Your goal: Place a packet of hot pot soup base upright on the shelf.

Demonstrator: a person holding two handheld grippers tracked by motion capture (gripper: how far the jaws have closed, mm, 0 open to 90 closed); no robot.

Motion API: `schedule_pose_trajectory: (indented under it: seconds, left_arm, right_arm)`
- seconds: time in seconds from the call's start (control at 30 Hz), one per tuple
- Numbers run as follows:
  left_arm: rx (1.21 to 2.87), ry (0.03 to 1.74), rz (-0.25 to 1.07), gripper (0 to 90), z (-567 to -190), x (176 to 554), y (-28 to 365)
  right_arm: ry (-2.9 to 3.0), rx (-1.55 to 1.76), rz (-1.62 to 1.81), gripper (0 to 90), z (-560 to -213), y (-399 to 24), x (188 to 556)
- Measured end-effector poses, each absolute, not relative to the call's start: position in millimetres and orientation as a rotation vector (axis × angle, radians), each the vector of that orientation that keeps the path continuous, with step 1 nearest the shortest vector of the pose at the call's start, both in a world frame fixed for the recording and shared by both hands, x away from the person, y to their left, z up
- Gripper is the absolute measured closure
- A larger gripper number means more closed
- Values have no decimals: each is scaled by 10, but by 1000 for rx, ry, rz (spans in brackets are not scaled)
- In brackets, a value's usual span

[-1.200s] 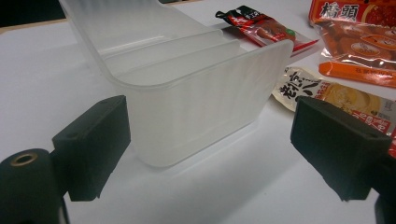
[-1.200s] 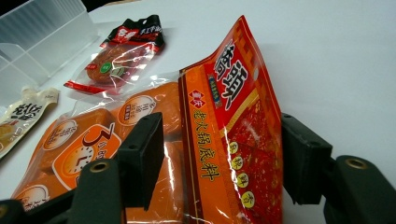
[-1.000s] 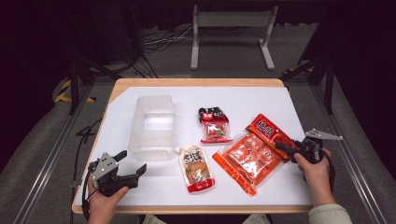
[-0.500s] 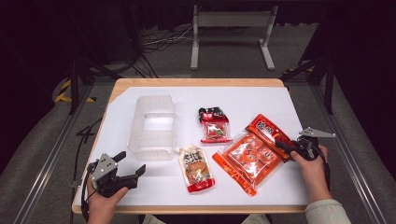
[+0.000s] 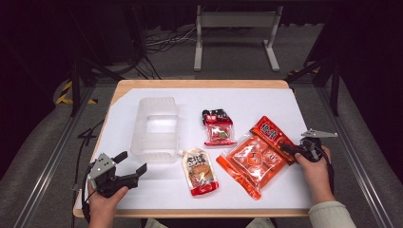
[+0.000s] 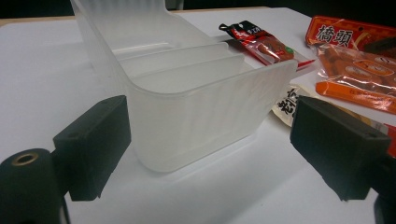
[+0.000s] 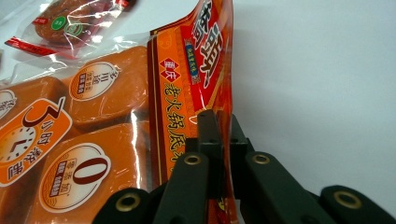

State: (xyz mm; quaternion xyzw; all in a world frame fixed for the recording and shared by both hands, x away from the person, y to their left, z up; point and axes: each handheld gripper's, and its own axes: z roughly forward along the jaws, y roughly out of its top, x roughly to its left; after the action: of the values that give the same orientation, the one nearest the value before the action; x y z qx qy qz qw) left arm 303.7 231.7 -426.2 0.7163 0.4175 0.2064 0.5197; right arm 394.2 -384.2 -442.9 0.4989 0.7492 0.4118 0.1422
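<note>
White sheeting is covering the counter (image 5: 285, 102) where a person is working with a tool in each hand. At the right edge, the right tool (image 5: 291, 149) is clamping the red header strip of a large orange snack bag (image 5: 254, 159), its jaws having just been closing; in the right gripper view the bag's edge (image 7: 205, 79) is standing pinched between the jaws and curling up off the sheet. Its clear body is lying flat toward the counter's middle. Near the front left corner, the left tool (image 5: 129, 167) is resting released, jaws wide, pointing at a translucent plastic bin (image 5: 154, 128) just beyond it. Between bin and bag, a small pouch (image 5: 200, 171) and a red packet (image 5: 218, 127) are lying flat.
</note>
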Motion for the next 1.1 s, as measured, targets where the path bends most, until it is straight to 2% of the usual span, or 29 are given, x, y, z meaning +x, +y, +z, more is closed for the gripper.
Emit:
schedule_pose_trajectory:
  seconds: [0.27, 0.47, 0.63, 0.8, 1.1]
  left_arm:
    - [1738, 1008, 559, 129, -4187, 3023, 2306]
    - [1733, 1012, 558, 131, -4146, 3016, 2318]
    - [1736, 1011, 557, 131, -4117, 3008, 2308]
    - [1724, 1009, 503, 160, -4047, 3010, 2319]
    - [1738, 965, 503, 164, -3905, 3024, 2278]
  right_arm:
    - [2137, 1450, 1202, 900, -4392, -3848, 3917]
    - [2125, 1455, 1207, 900, -4291, -3864, 3884]
    - [2101, 1441, 1247, 900, -4118, -3879, 3822]
    - [2073, 1405, 1303, 900, -3914, -3885, 3732]
    - [2064, 1348, 1370, 900, -3617, -3804, 3621]
